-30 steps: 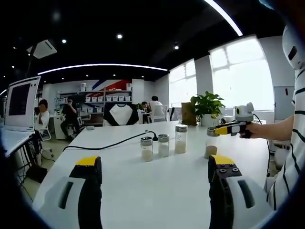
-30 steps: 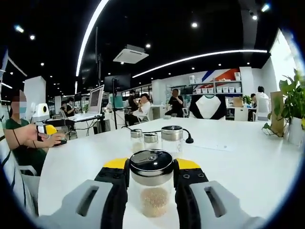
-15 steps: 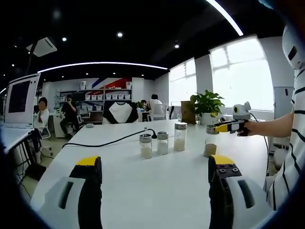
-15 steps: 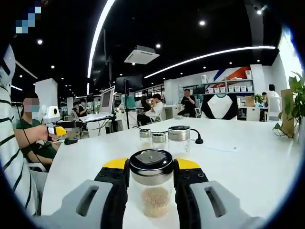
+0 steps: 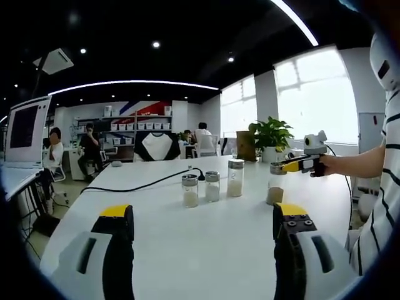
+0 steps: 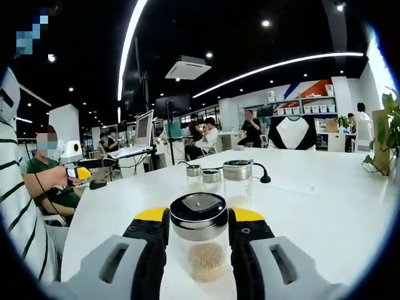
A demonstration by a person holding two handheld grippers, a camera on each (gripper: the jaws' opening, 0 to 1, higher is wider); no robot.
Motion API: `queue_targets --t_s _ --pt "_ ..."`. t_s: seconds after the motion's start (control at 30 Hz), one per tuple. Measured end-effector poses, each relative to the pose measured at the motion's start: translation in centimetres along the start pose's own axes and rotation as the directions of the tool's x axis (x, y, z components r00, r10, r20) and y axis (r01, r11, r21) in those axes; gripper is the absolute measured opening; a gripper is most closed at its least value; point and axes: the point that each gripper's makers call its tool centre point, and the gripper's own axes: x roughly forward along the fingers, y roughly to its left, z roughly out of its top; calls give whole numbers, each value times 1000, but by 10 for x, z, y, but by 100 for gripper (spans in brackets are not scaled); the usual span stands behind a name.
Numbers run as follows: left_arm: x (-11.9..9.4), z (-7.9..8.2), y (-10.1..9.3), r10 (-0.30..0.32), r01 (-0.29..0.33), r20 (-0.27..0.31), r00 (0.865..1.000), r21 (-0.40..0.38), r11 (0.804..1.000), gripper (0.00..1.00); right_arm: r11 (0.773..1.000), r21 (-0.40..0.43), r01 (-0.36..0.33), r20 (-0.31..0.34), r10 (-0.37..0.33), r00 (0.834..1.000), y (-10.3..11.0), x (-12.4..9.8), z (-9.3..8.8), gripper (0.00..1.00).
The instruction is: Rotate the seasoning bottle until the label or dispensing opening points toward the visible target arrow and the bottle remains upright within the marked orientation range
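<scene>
A clear seasoning bottle [image 6: 200,250] with a black and silver lid and pale grains at its bottom stands upright between my right gripper's [image 6: 200,224] yellow-tipped jaws, which are shut on it. In the left gripper view the same bottle [image 5: 275,186] stands on the white table [image 5: 206,250], with the right gripper [image 5: 295,165] at its lid, held by a hand in a striped sleeve. My left gripper [image 5: 203,215] hovers open over the near part of the table, far from all bottles. It appears small at the left as the left gripper [image 6: 78,173].
Three more bottles [image 5: 212,185] stand in a row mid-table, beyond the held one as the row of bottles [image 6: 215,180]. A black cable [image 5: 137,186] runs across the table. A potted plant [image 5: 270,134] stands at the far edge, a monitor [image 5: 25,131] to the left. People sit at desks behind.
The right gripper view has swung so the background drifted right, with the bottle staying in the jaws. The left gripper view shifted only slightly; its jaws stay open.
</scene>
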Motion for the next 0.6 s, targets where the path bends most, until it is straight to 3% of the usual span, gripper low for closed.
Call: queue_targets --t_s 0.1,0.2,0.3,0.47,0.6 --pt "1 0 -1 -5 5 -2 1000 0 1000 97 998 -15 55 31 -55 998 -3 -3 6 45" --pt "3 -2 -3 -9 9 -4 1000 -2 1000 97 990 -31 138 52 -136 989 -7 -6 10 45" --pt "3 -2 -4 -12 12 -3 1000 -3 1000 97 985 -48 164 53 -161 986 -5 -7 11 43" --pt "3 -1 -3 -10 10 2 1000 -5 1000 97 972 10 234 99 -233 967 -6 -12 19 43" --pt "2 -1 -2 -6 6 0 1000 -4 1000 97 952 60 300 90 -304 948 -10 -17 17 43"
